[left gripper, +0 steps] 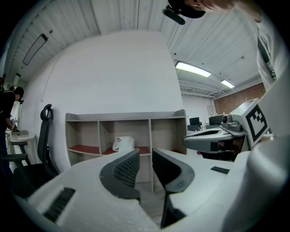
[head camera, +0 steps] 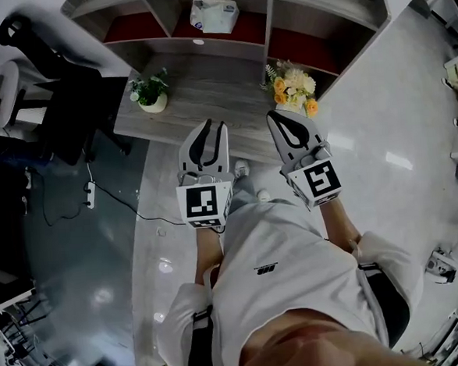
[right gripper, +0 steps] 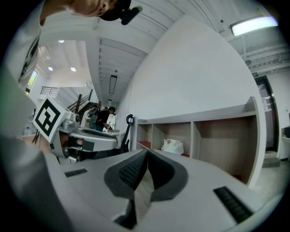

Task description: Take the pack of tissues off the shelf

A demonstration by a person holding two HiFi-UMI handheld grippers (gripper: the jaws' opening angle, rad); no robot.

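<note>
In the head view, the pack of tissues (head camera: 214,16) lies in the middle compartment of the shelf (head camera: 269,23), untouched. It is at the far side of the desk (head camera: 206,86), which carries a potted plant (head camera: 151,92) and flowers (head camera: 294,86). The left gripper (head camera: 209,126) and right gripper (head camera: 281,117) hang close to the person's chest, well apart from the pack.

In the left gripper view, its jaws stand a little apart with nothing between them, and the pack is far ahead on the red shelf board.

In the right gripper view, its jaws are pressed together at the tips and empty.

I'd say nothing is done yet: the reach, the grasp and the lift off the shelf all remain.
</note>
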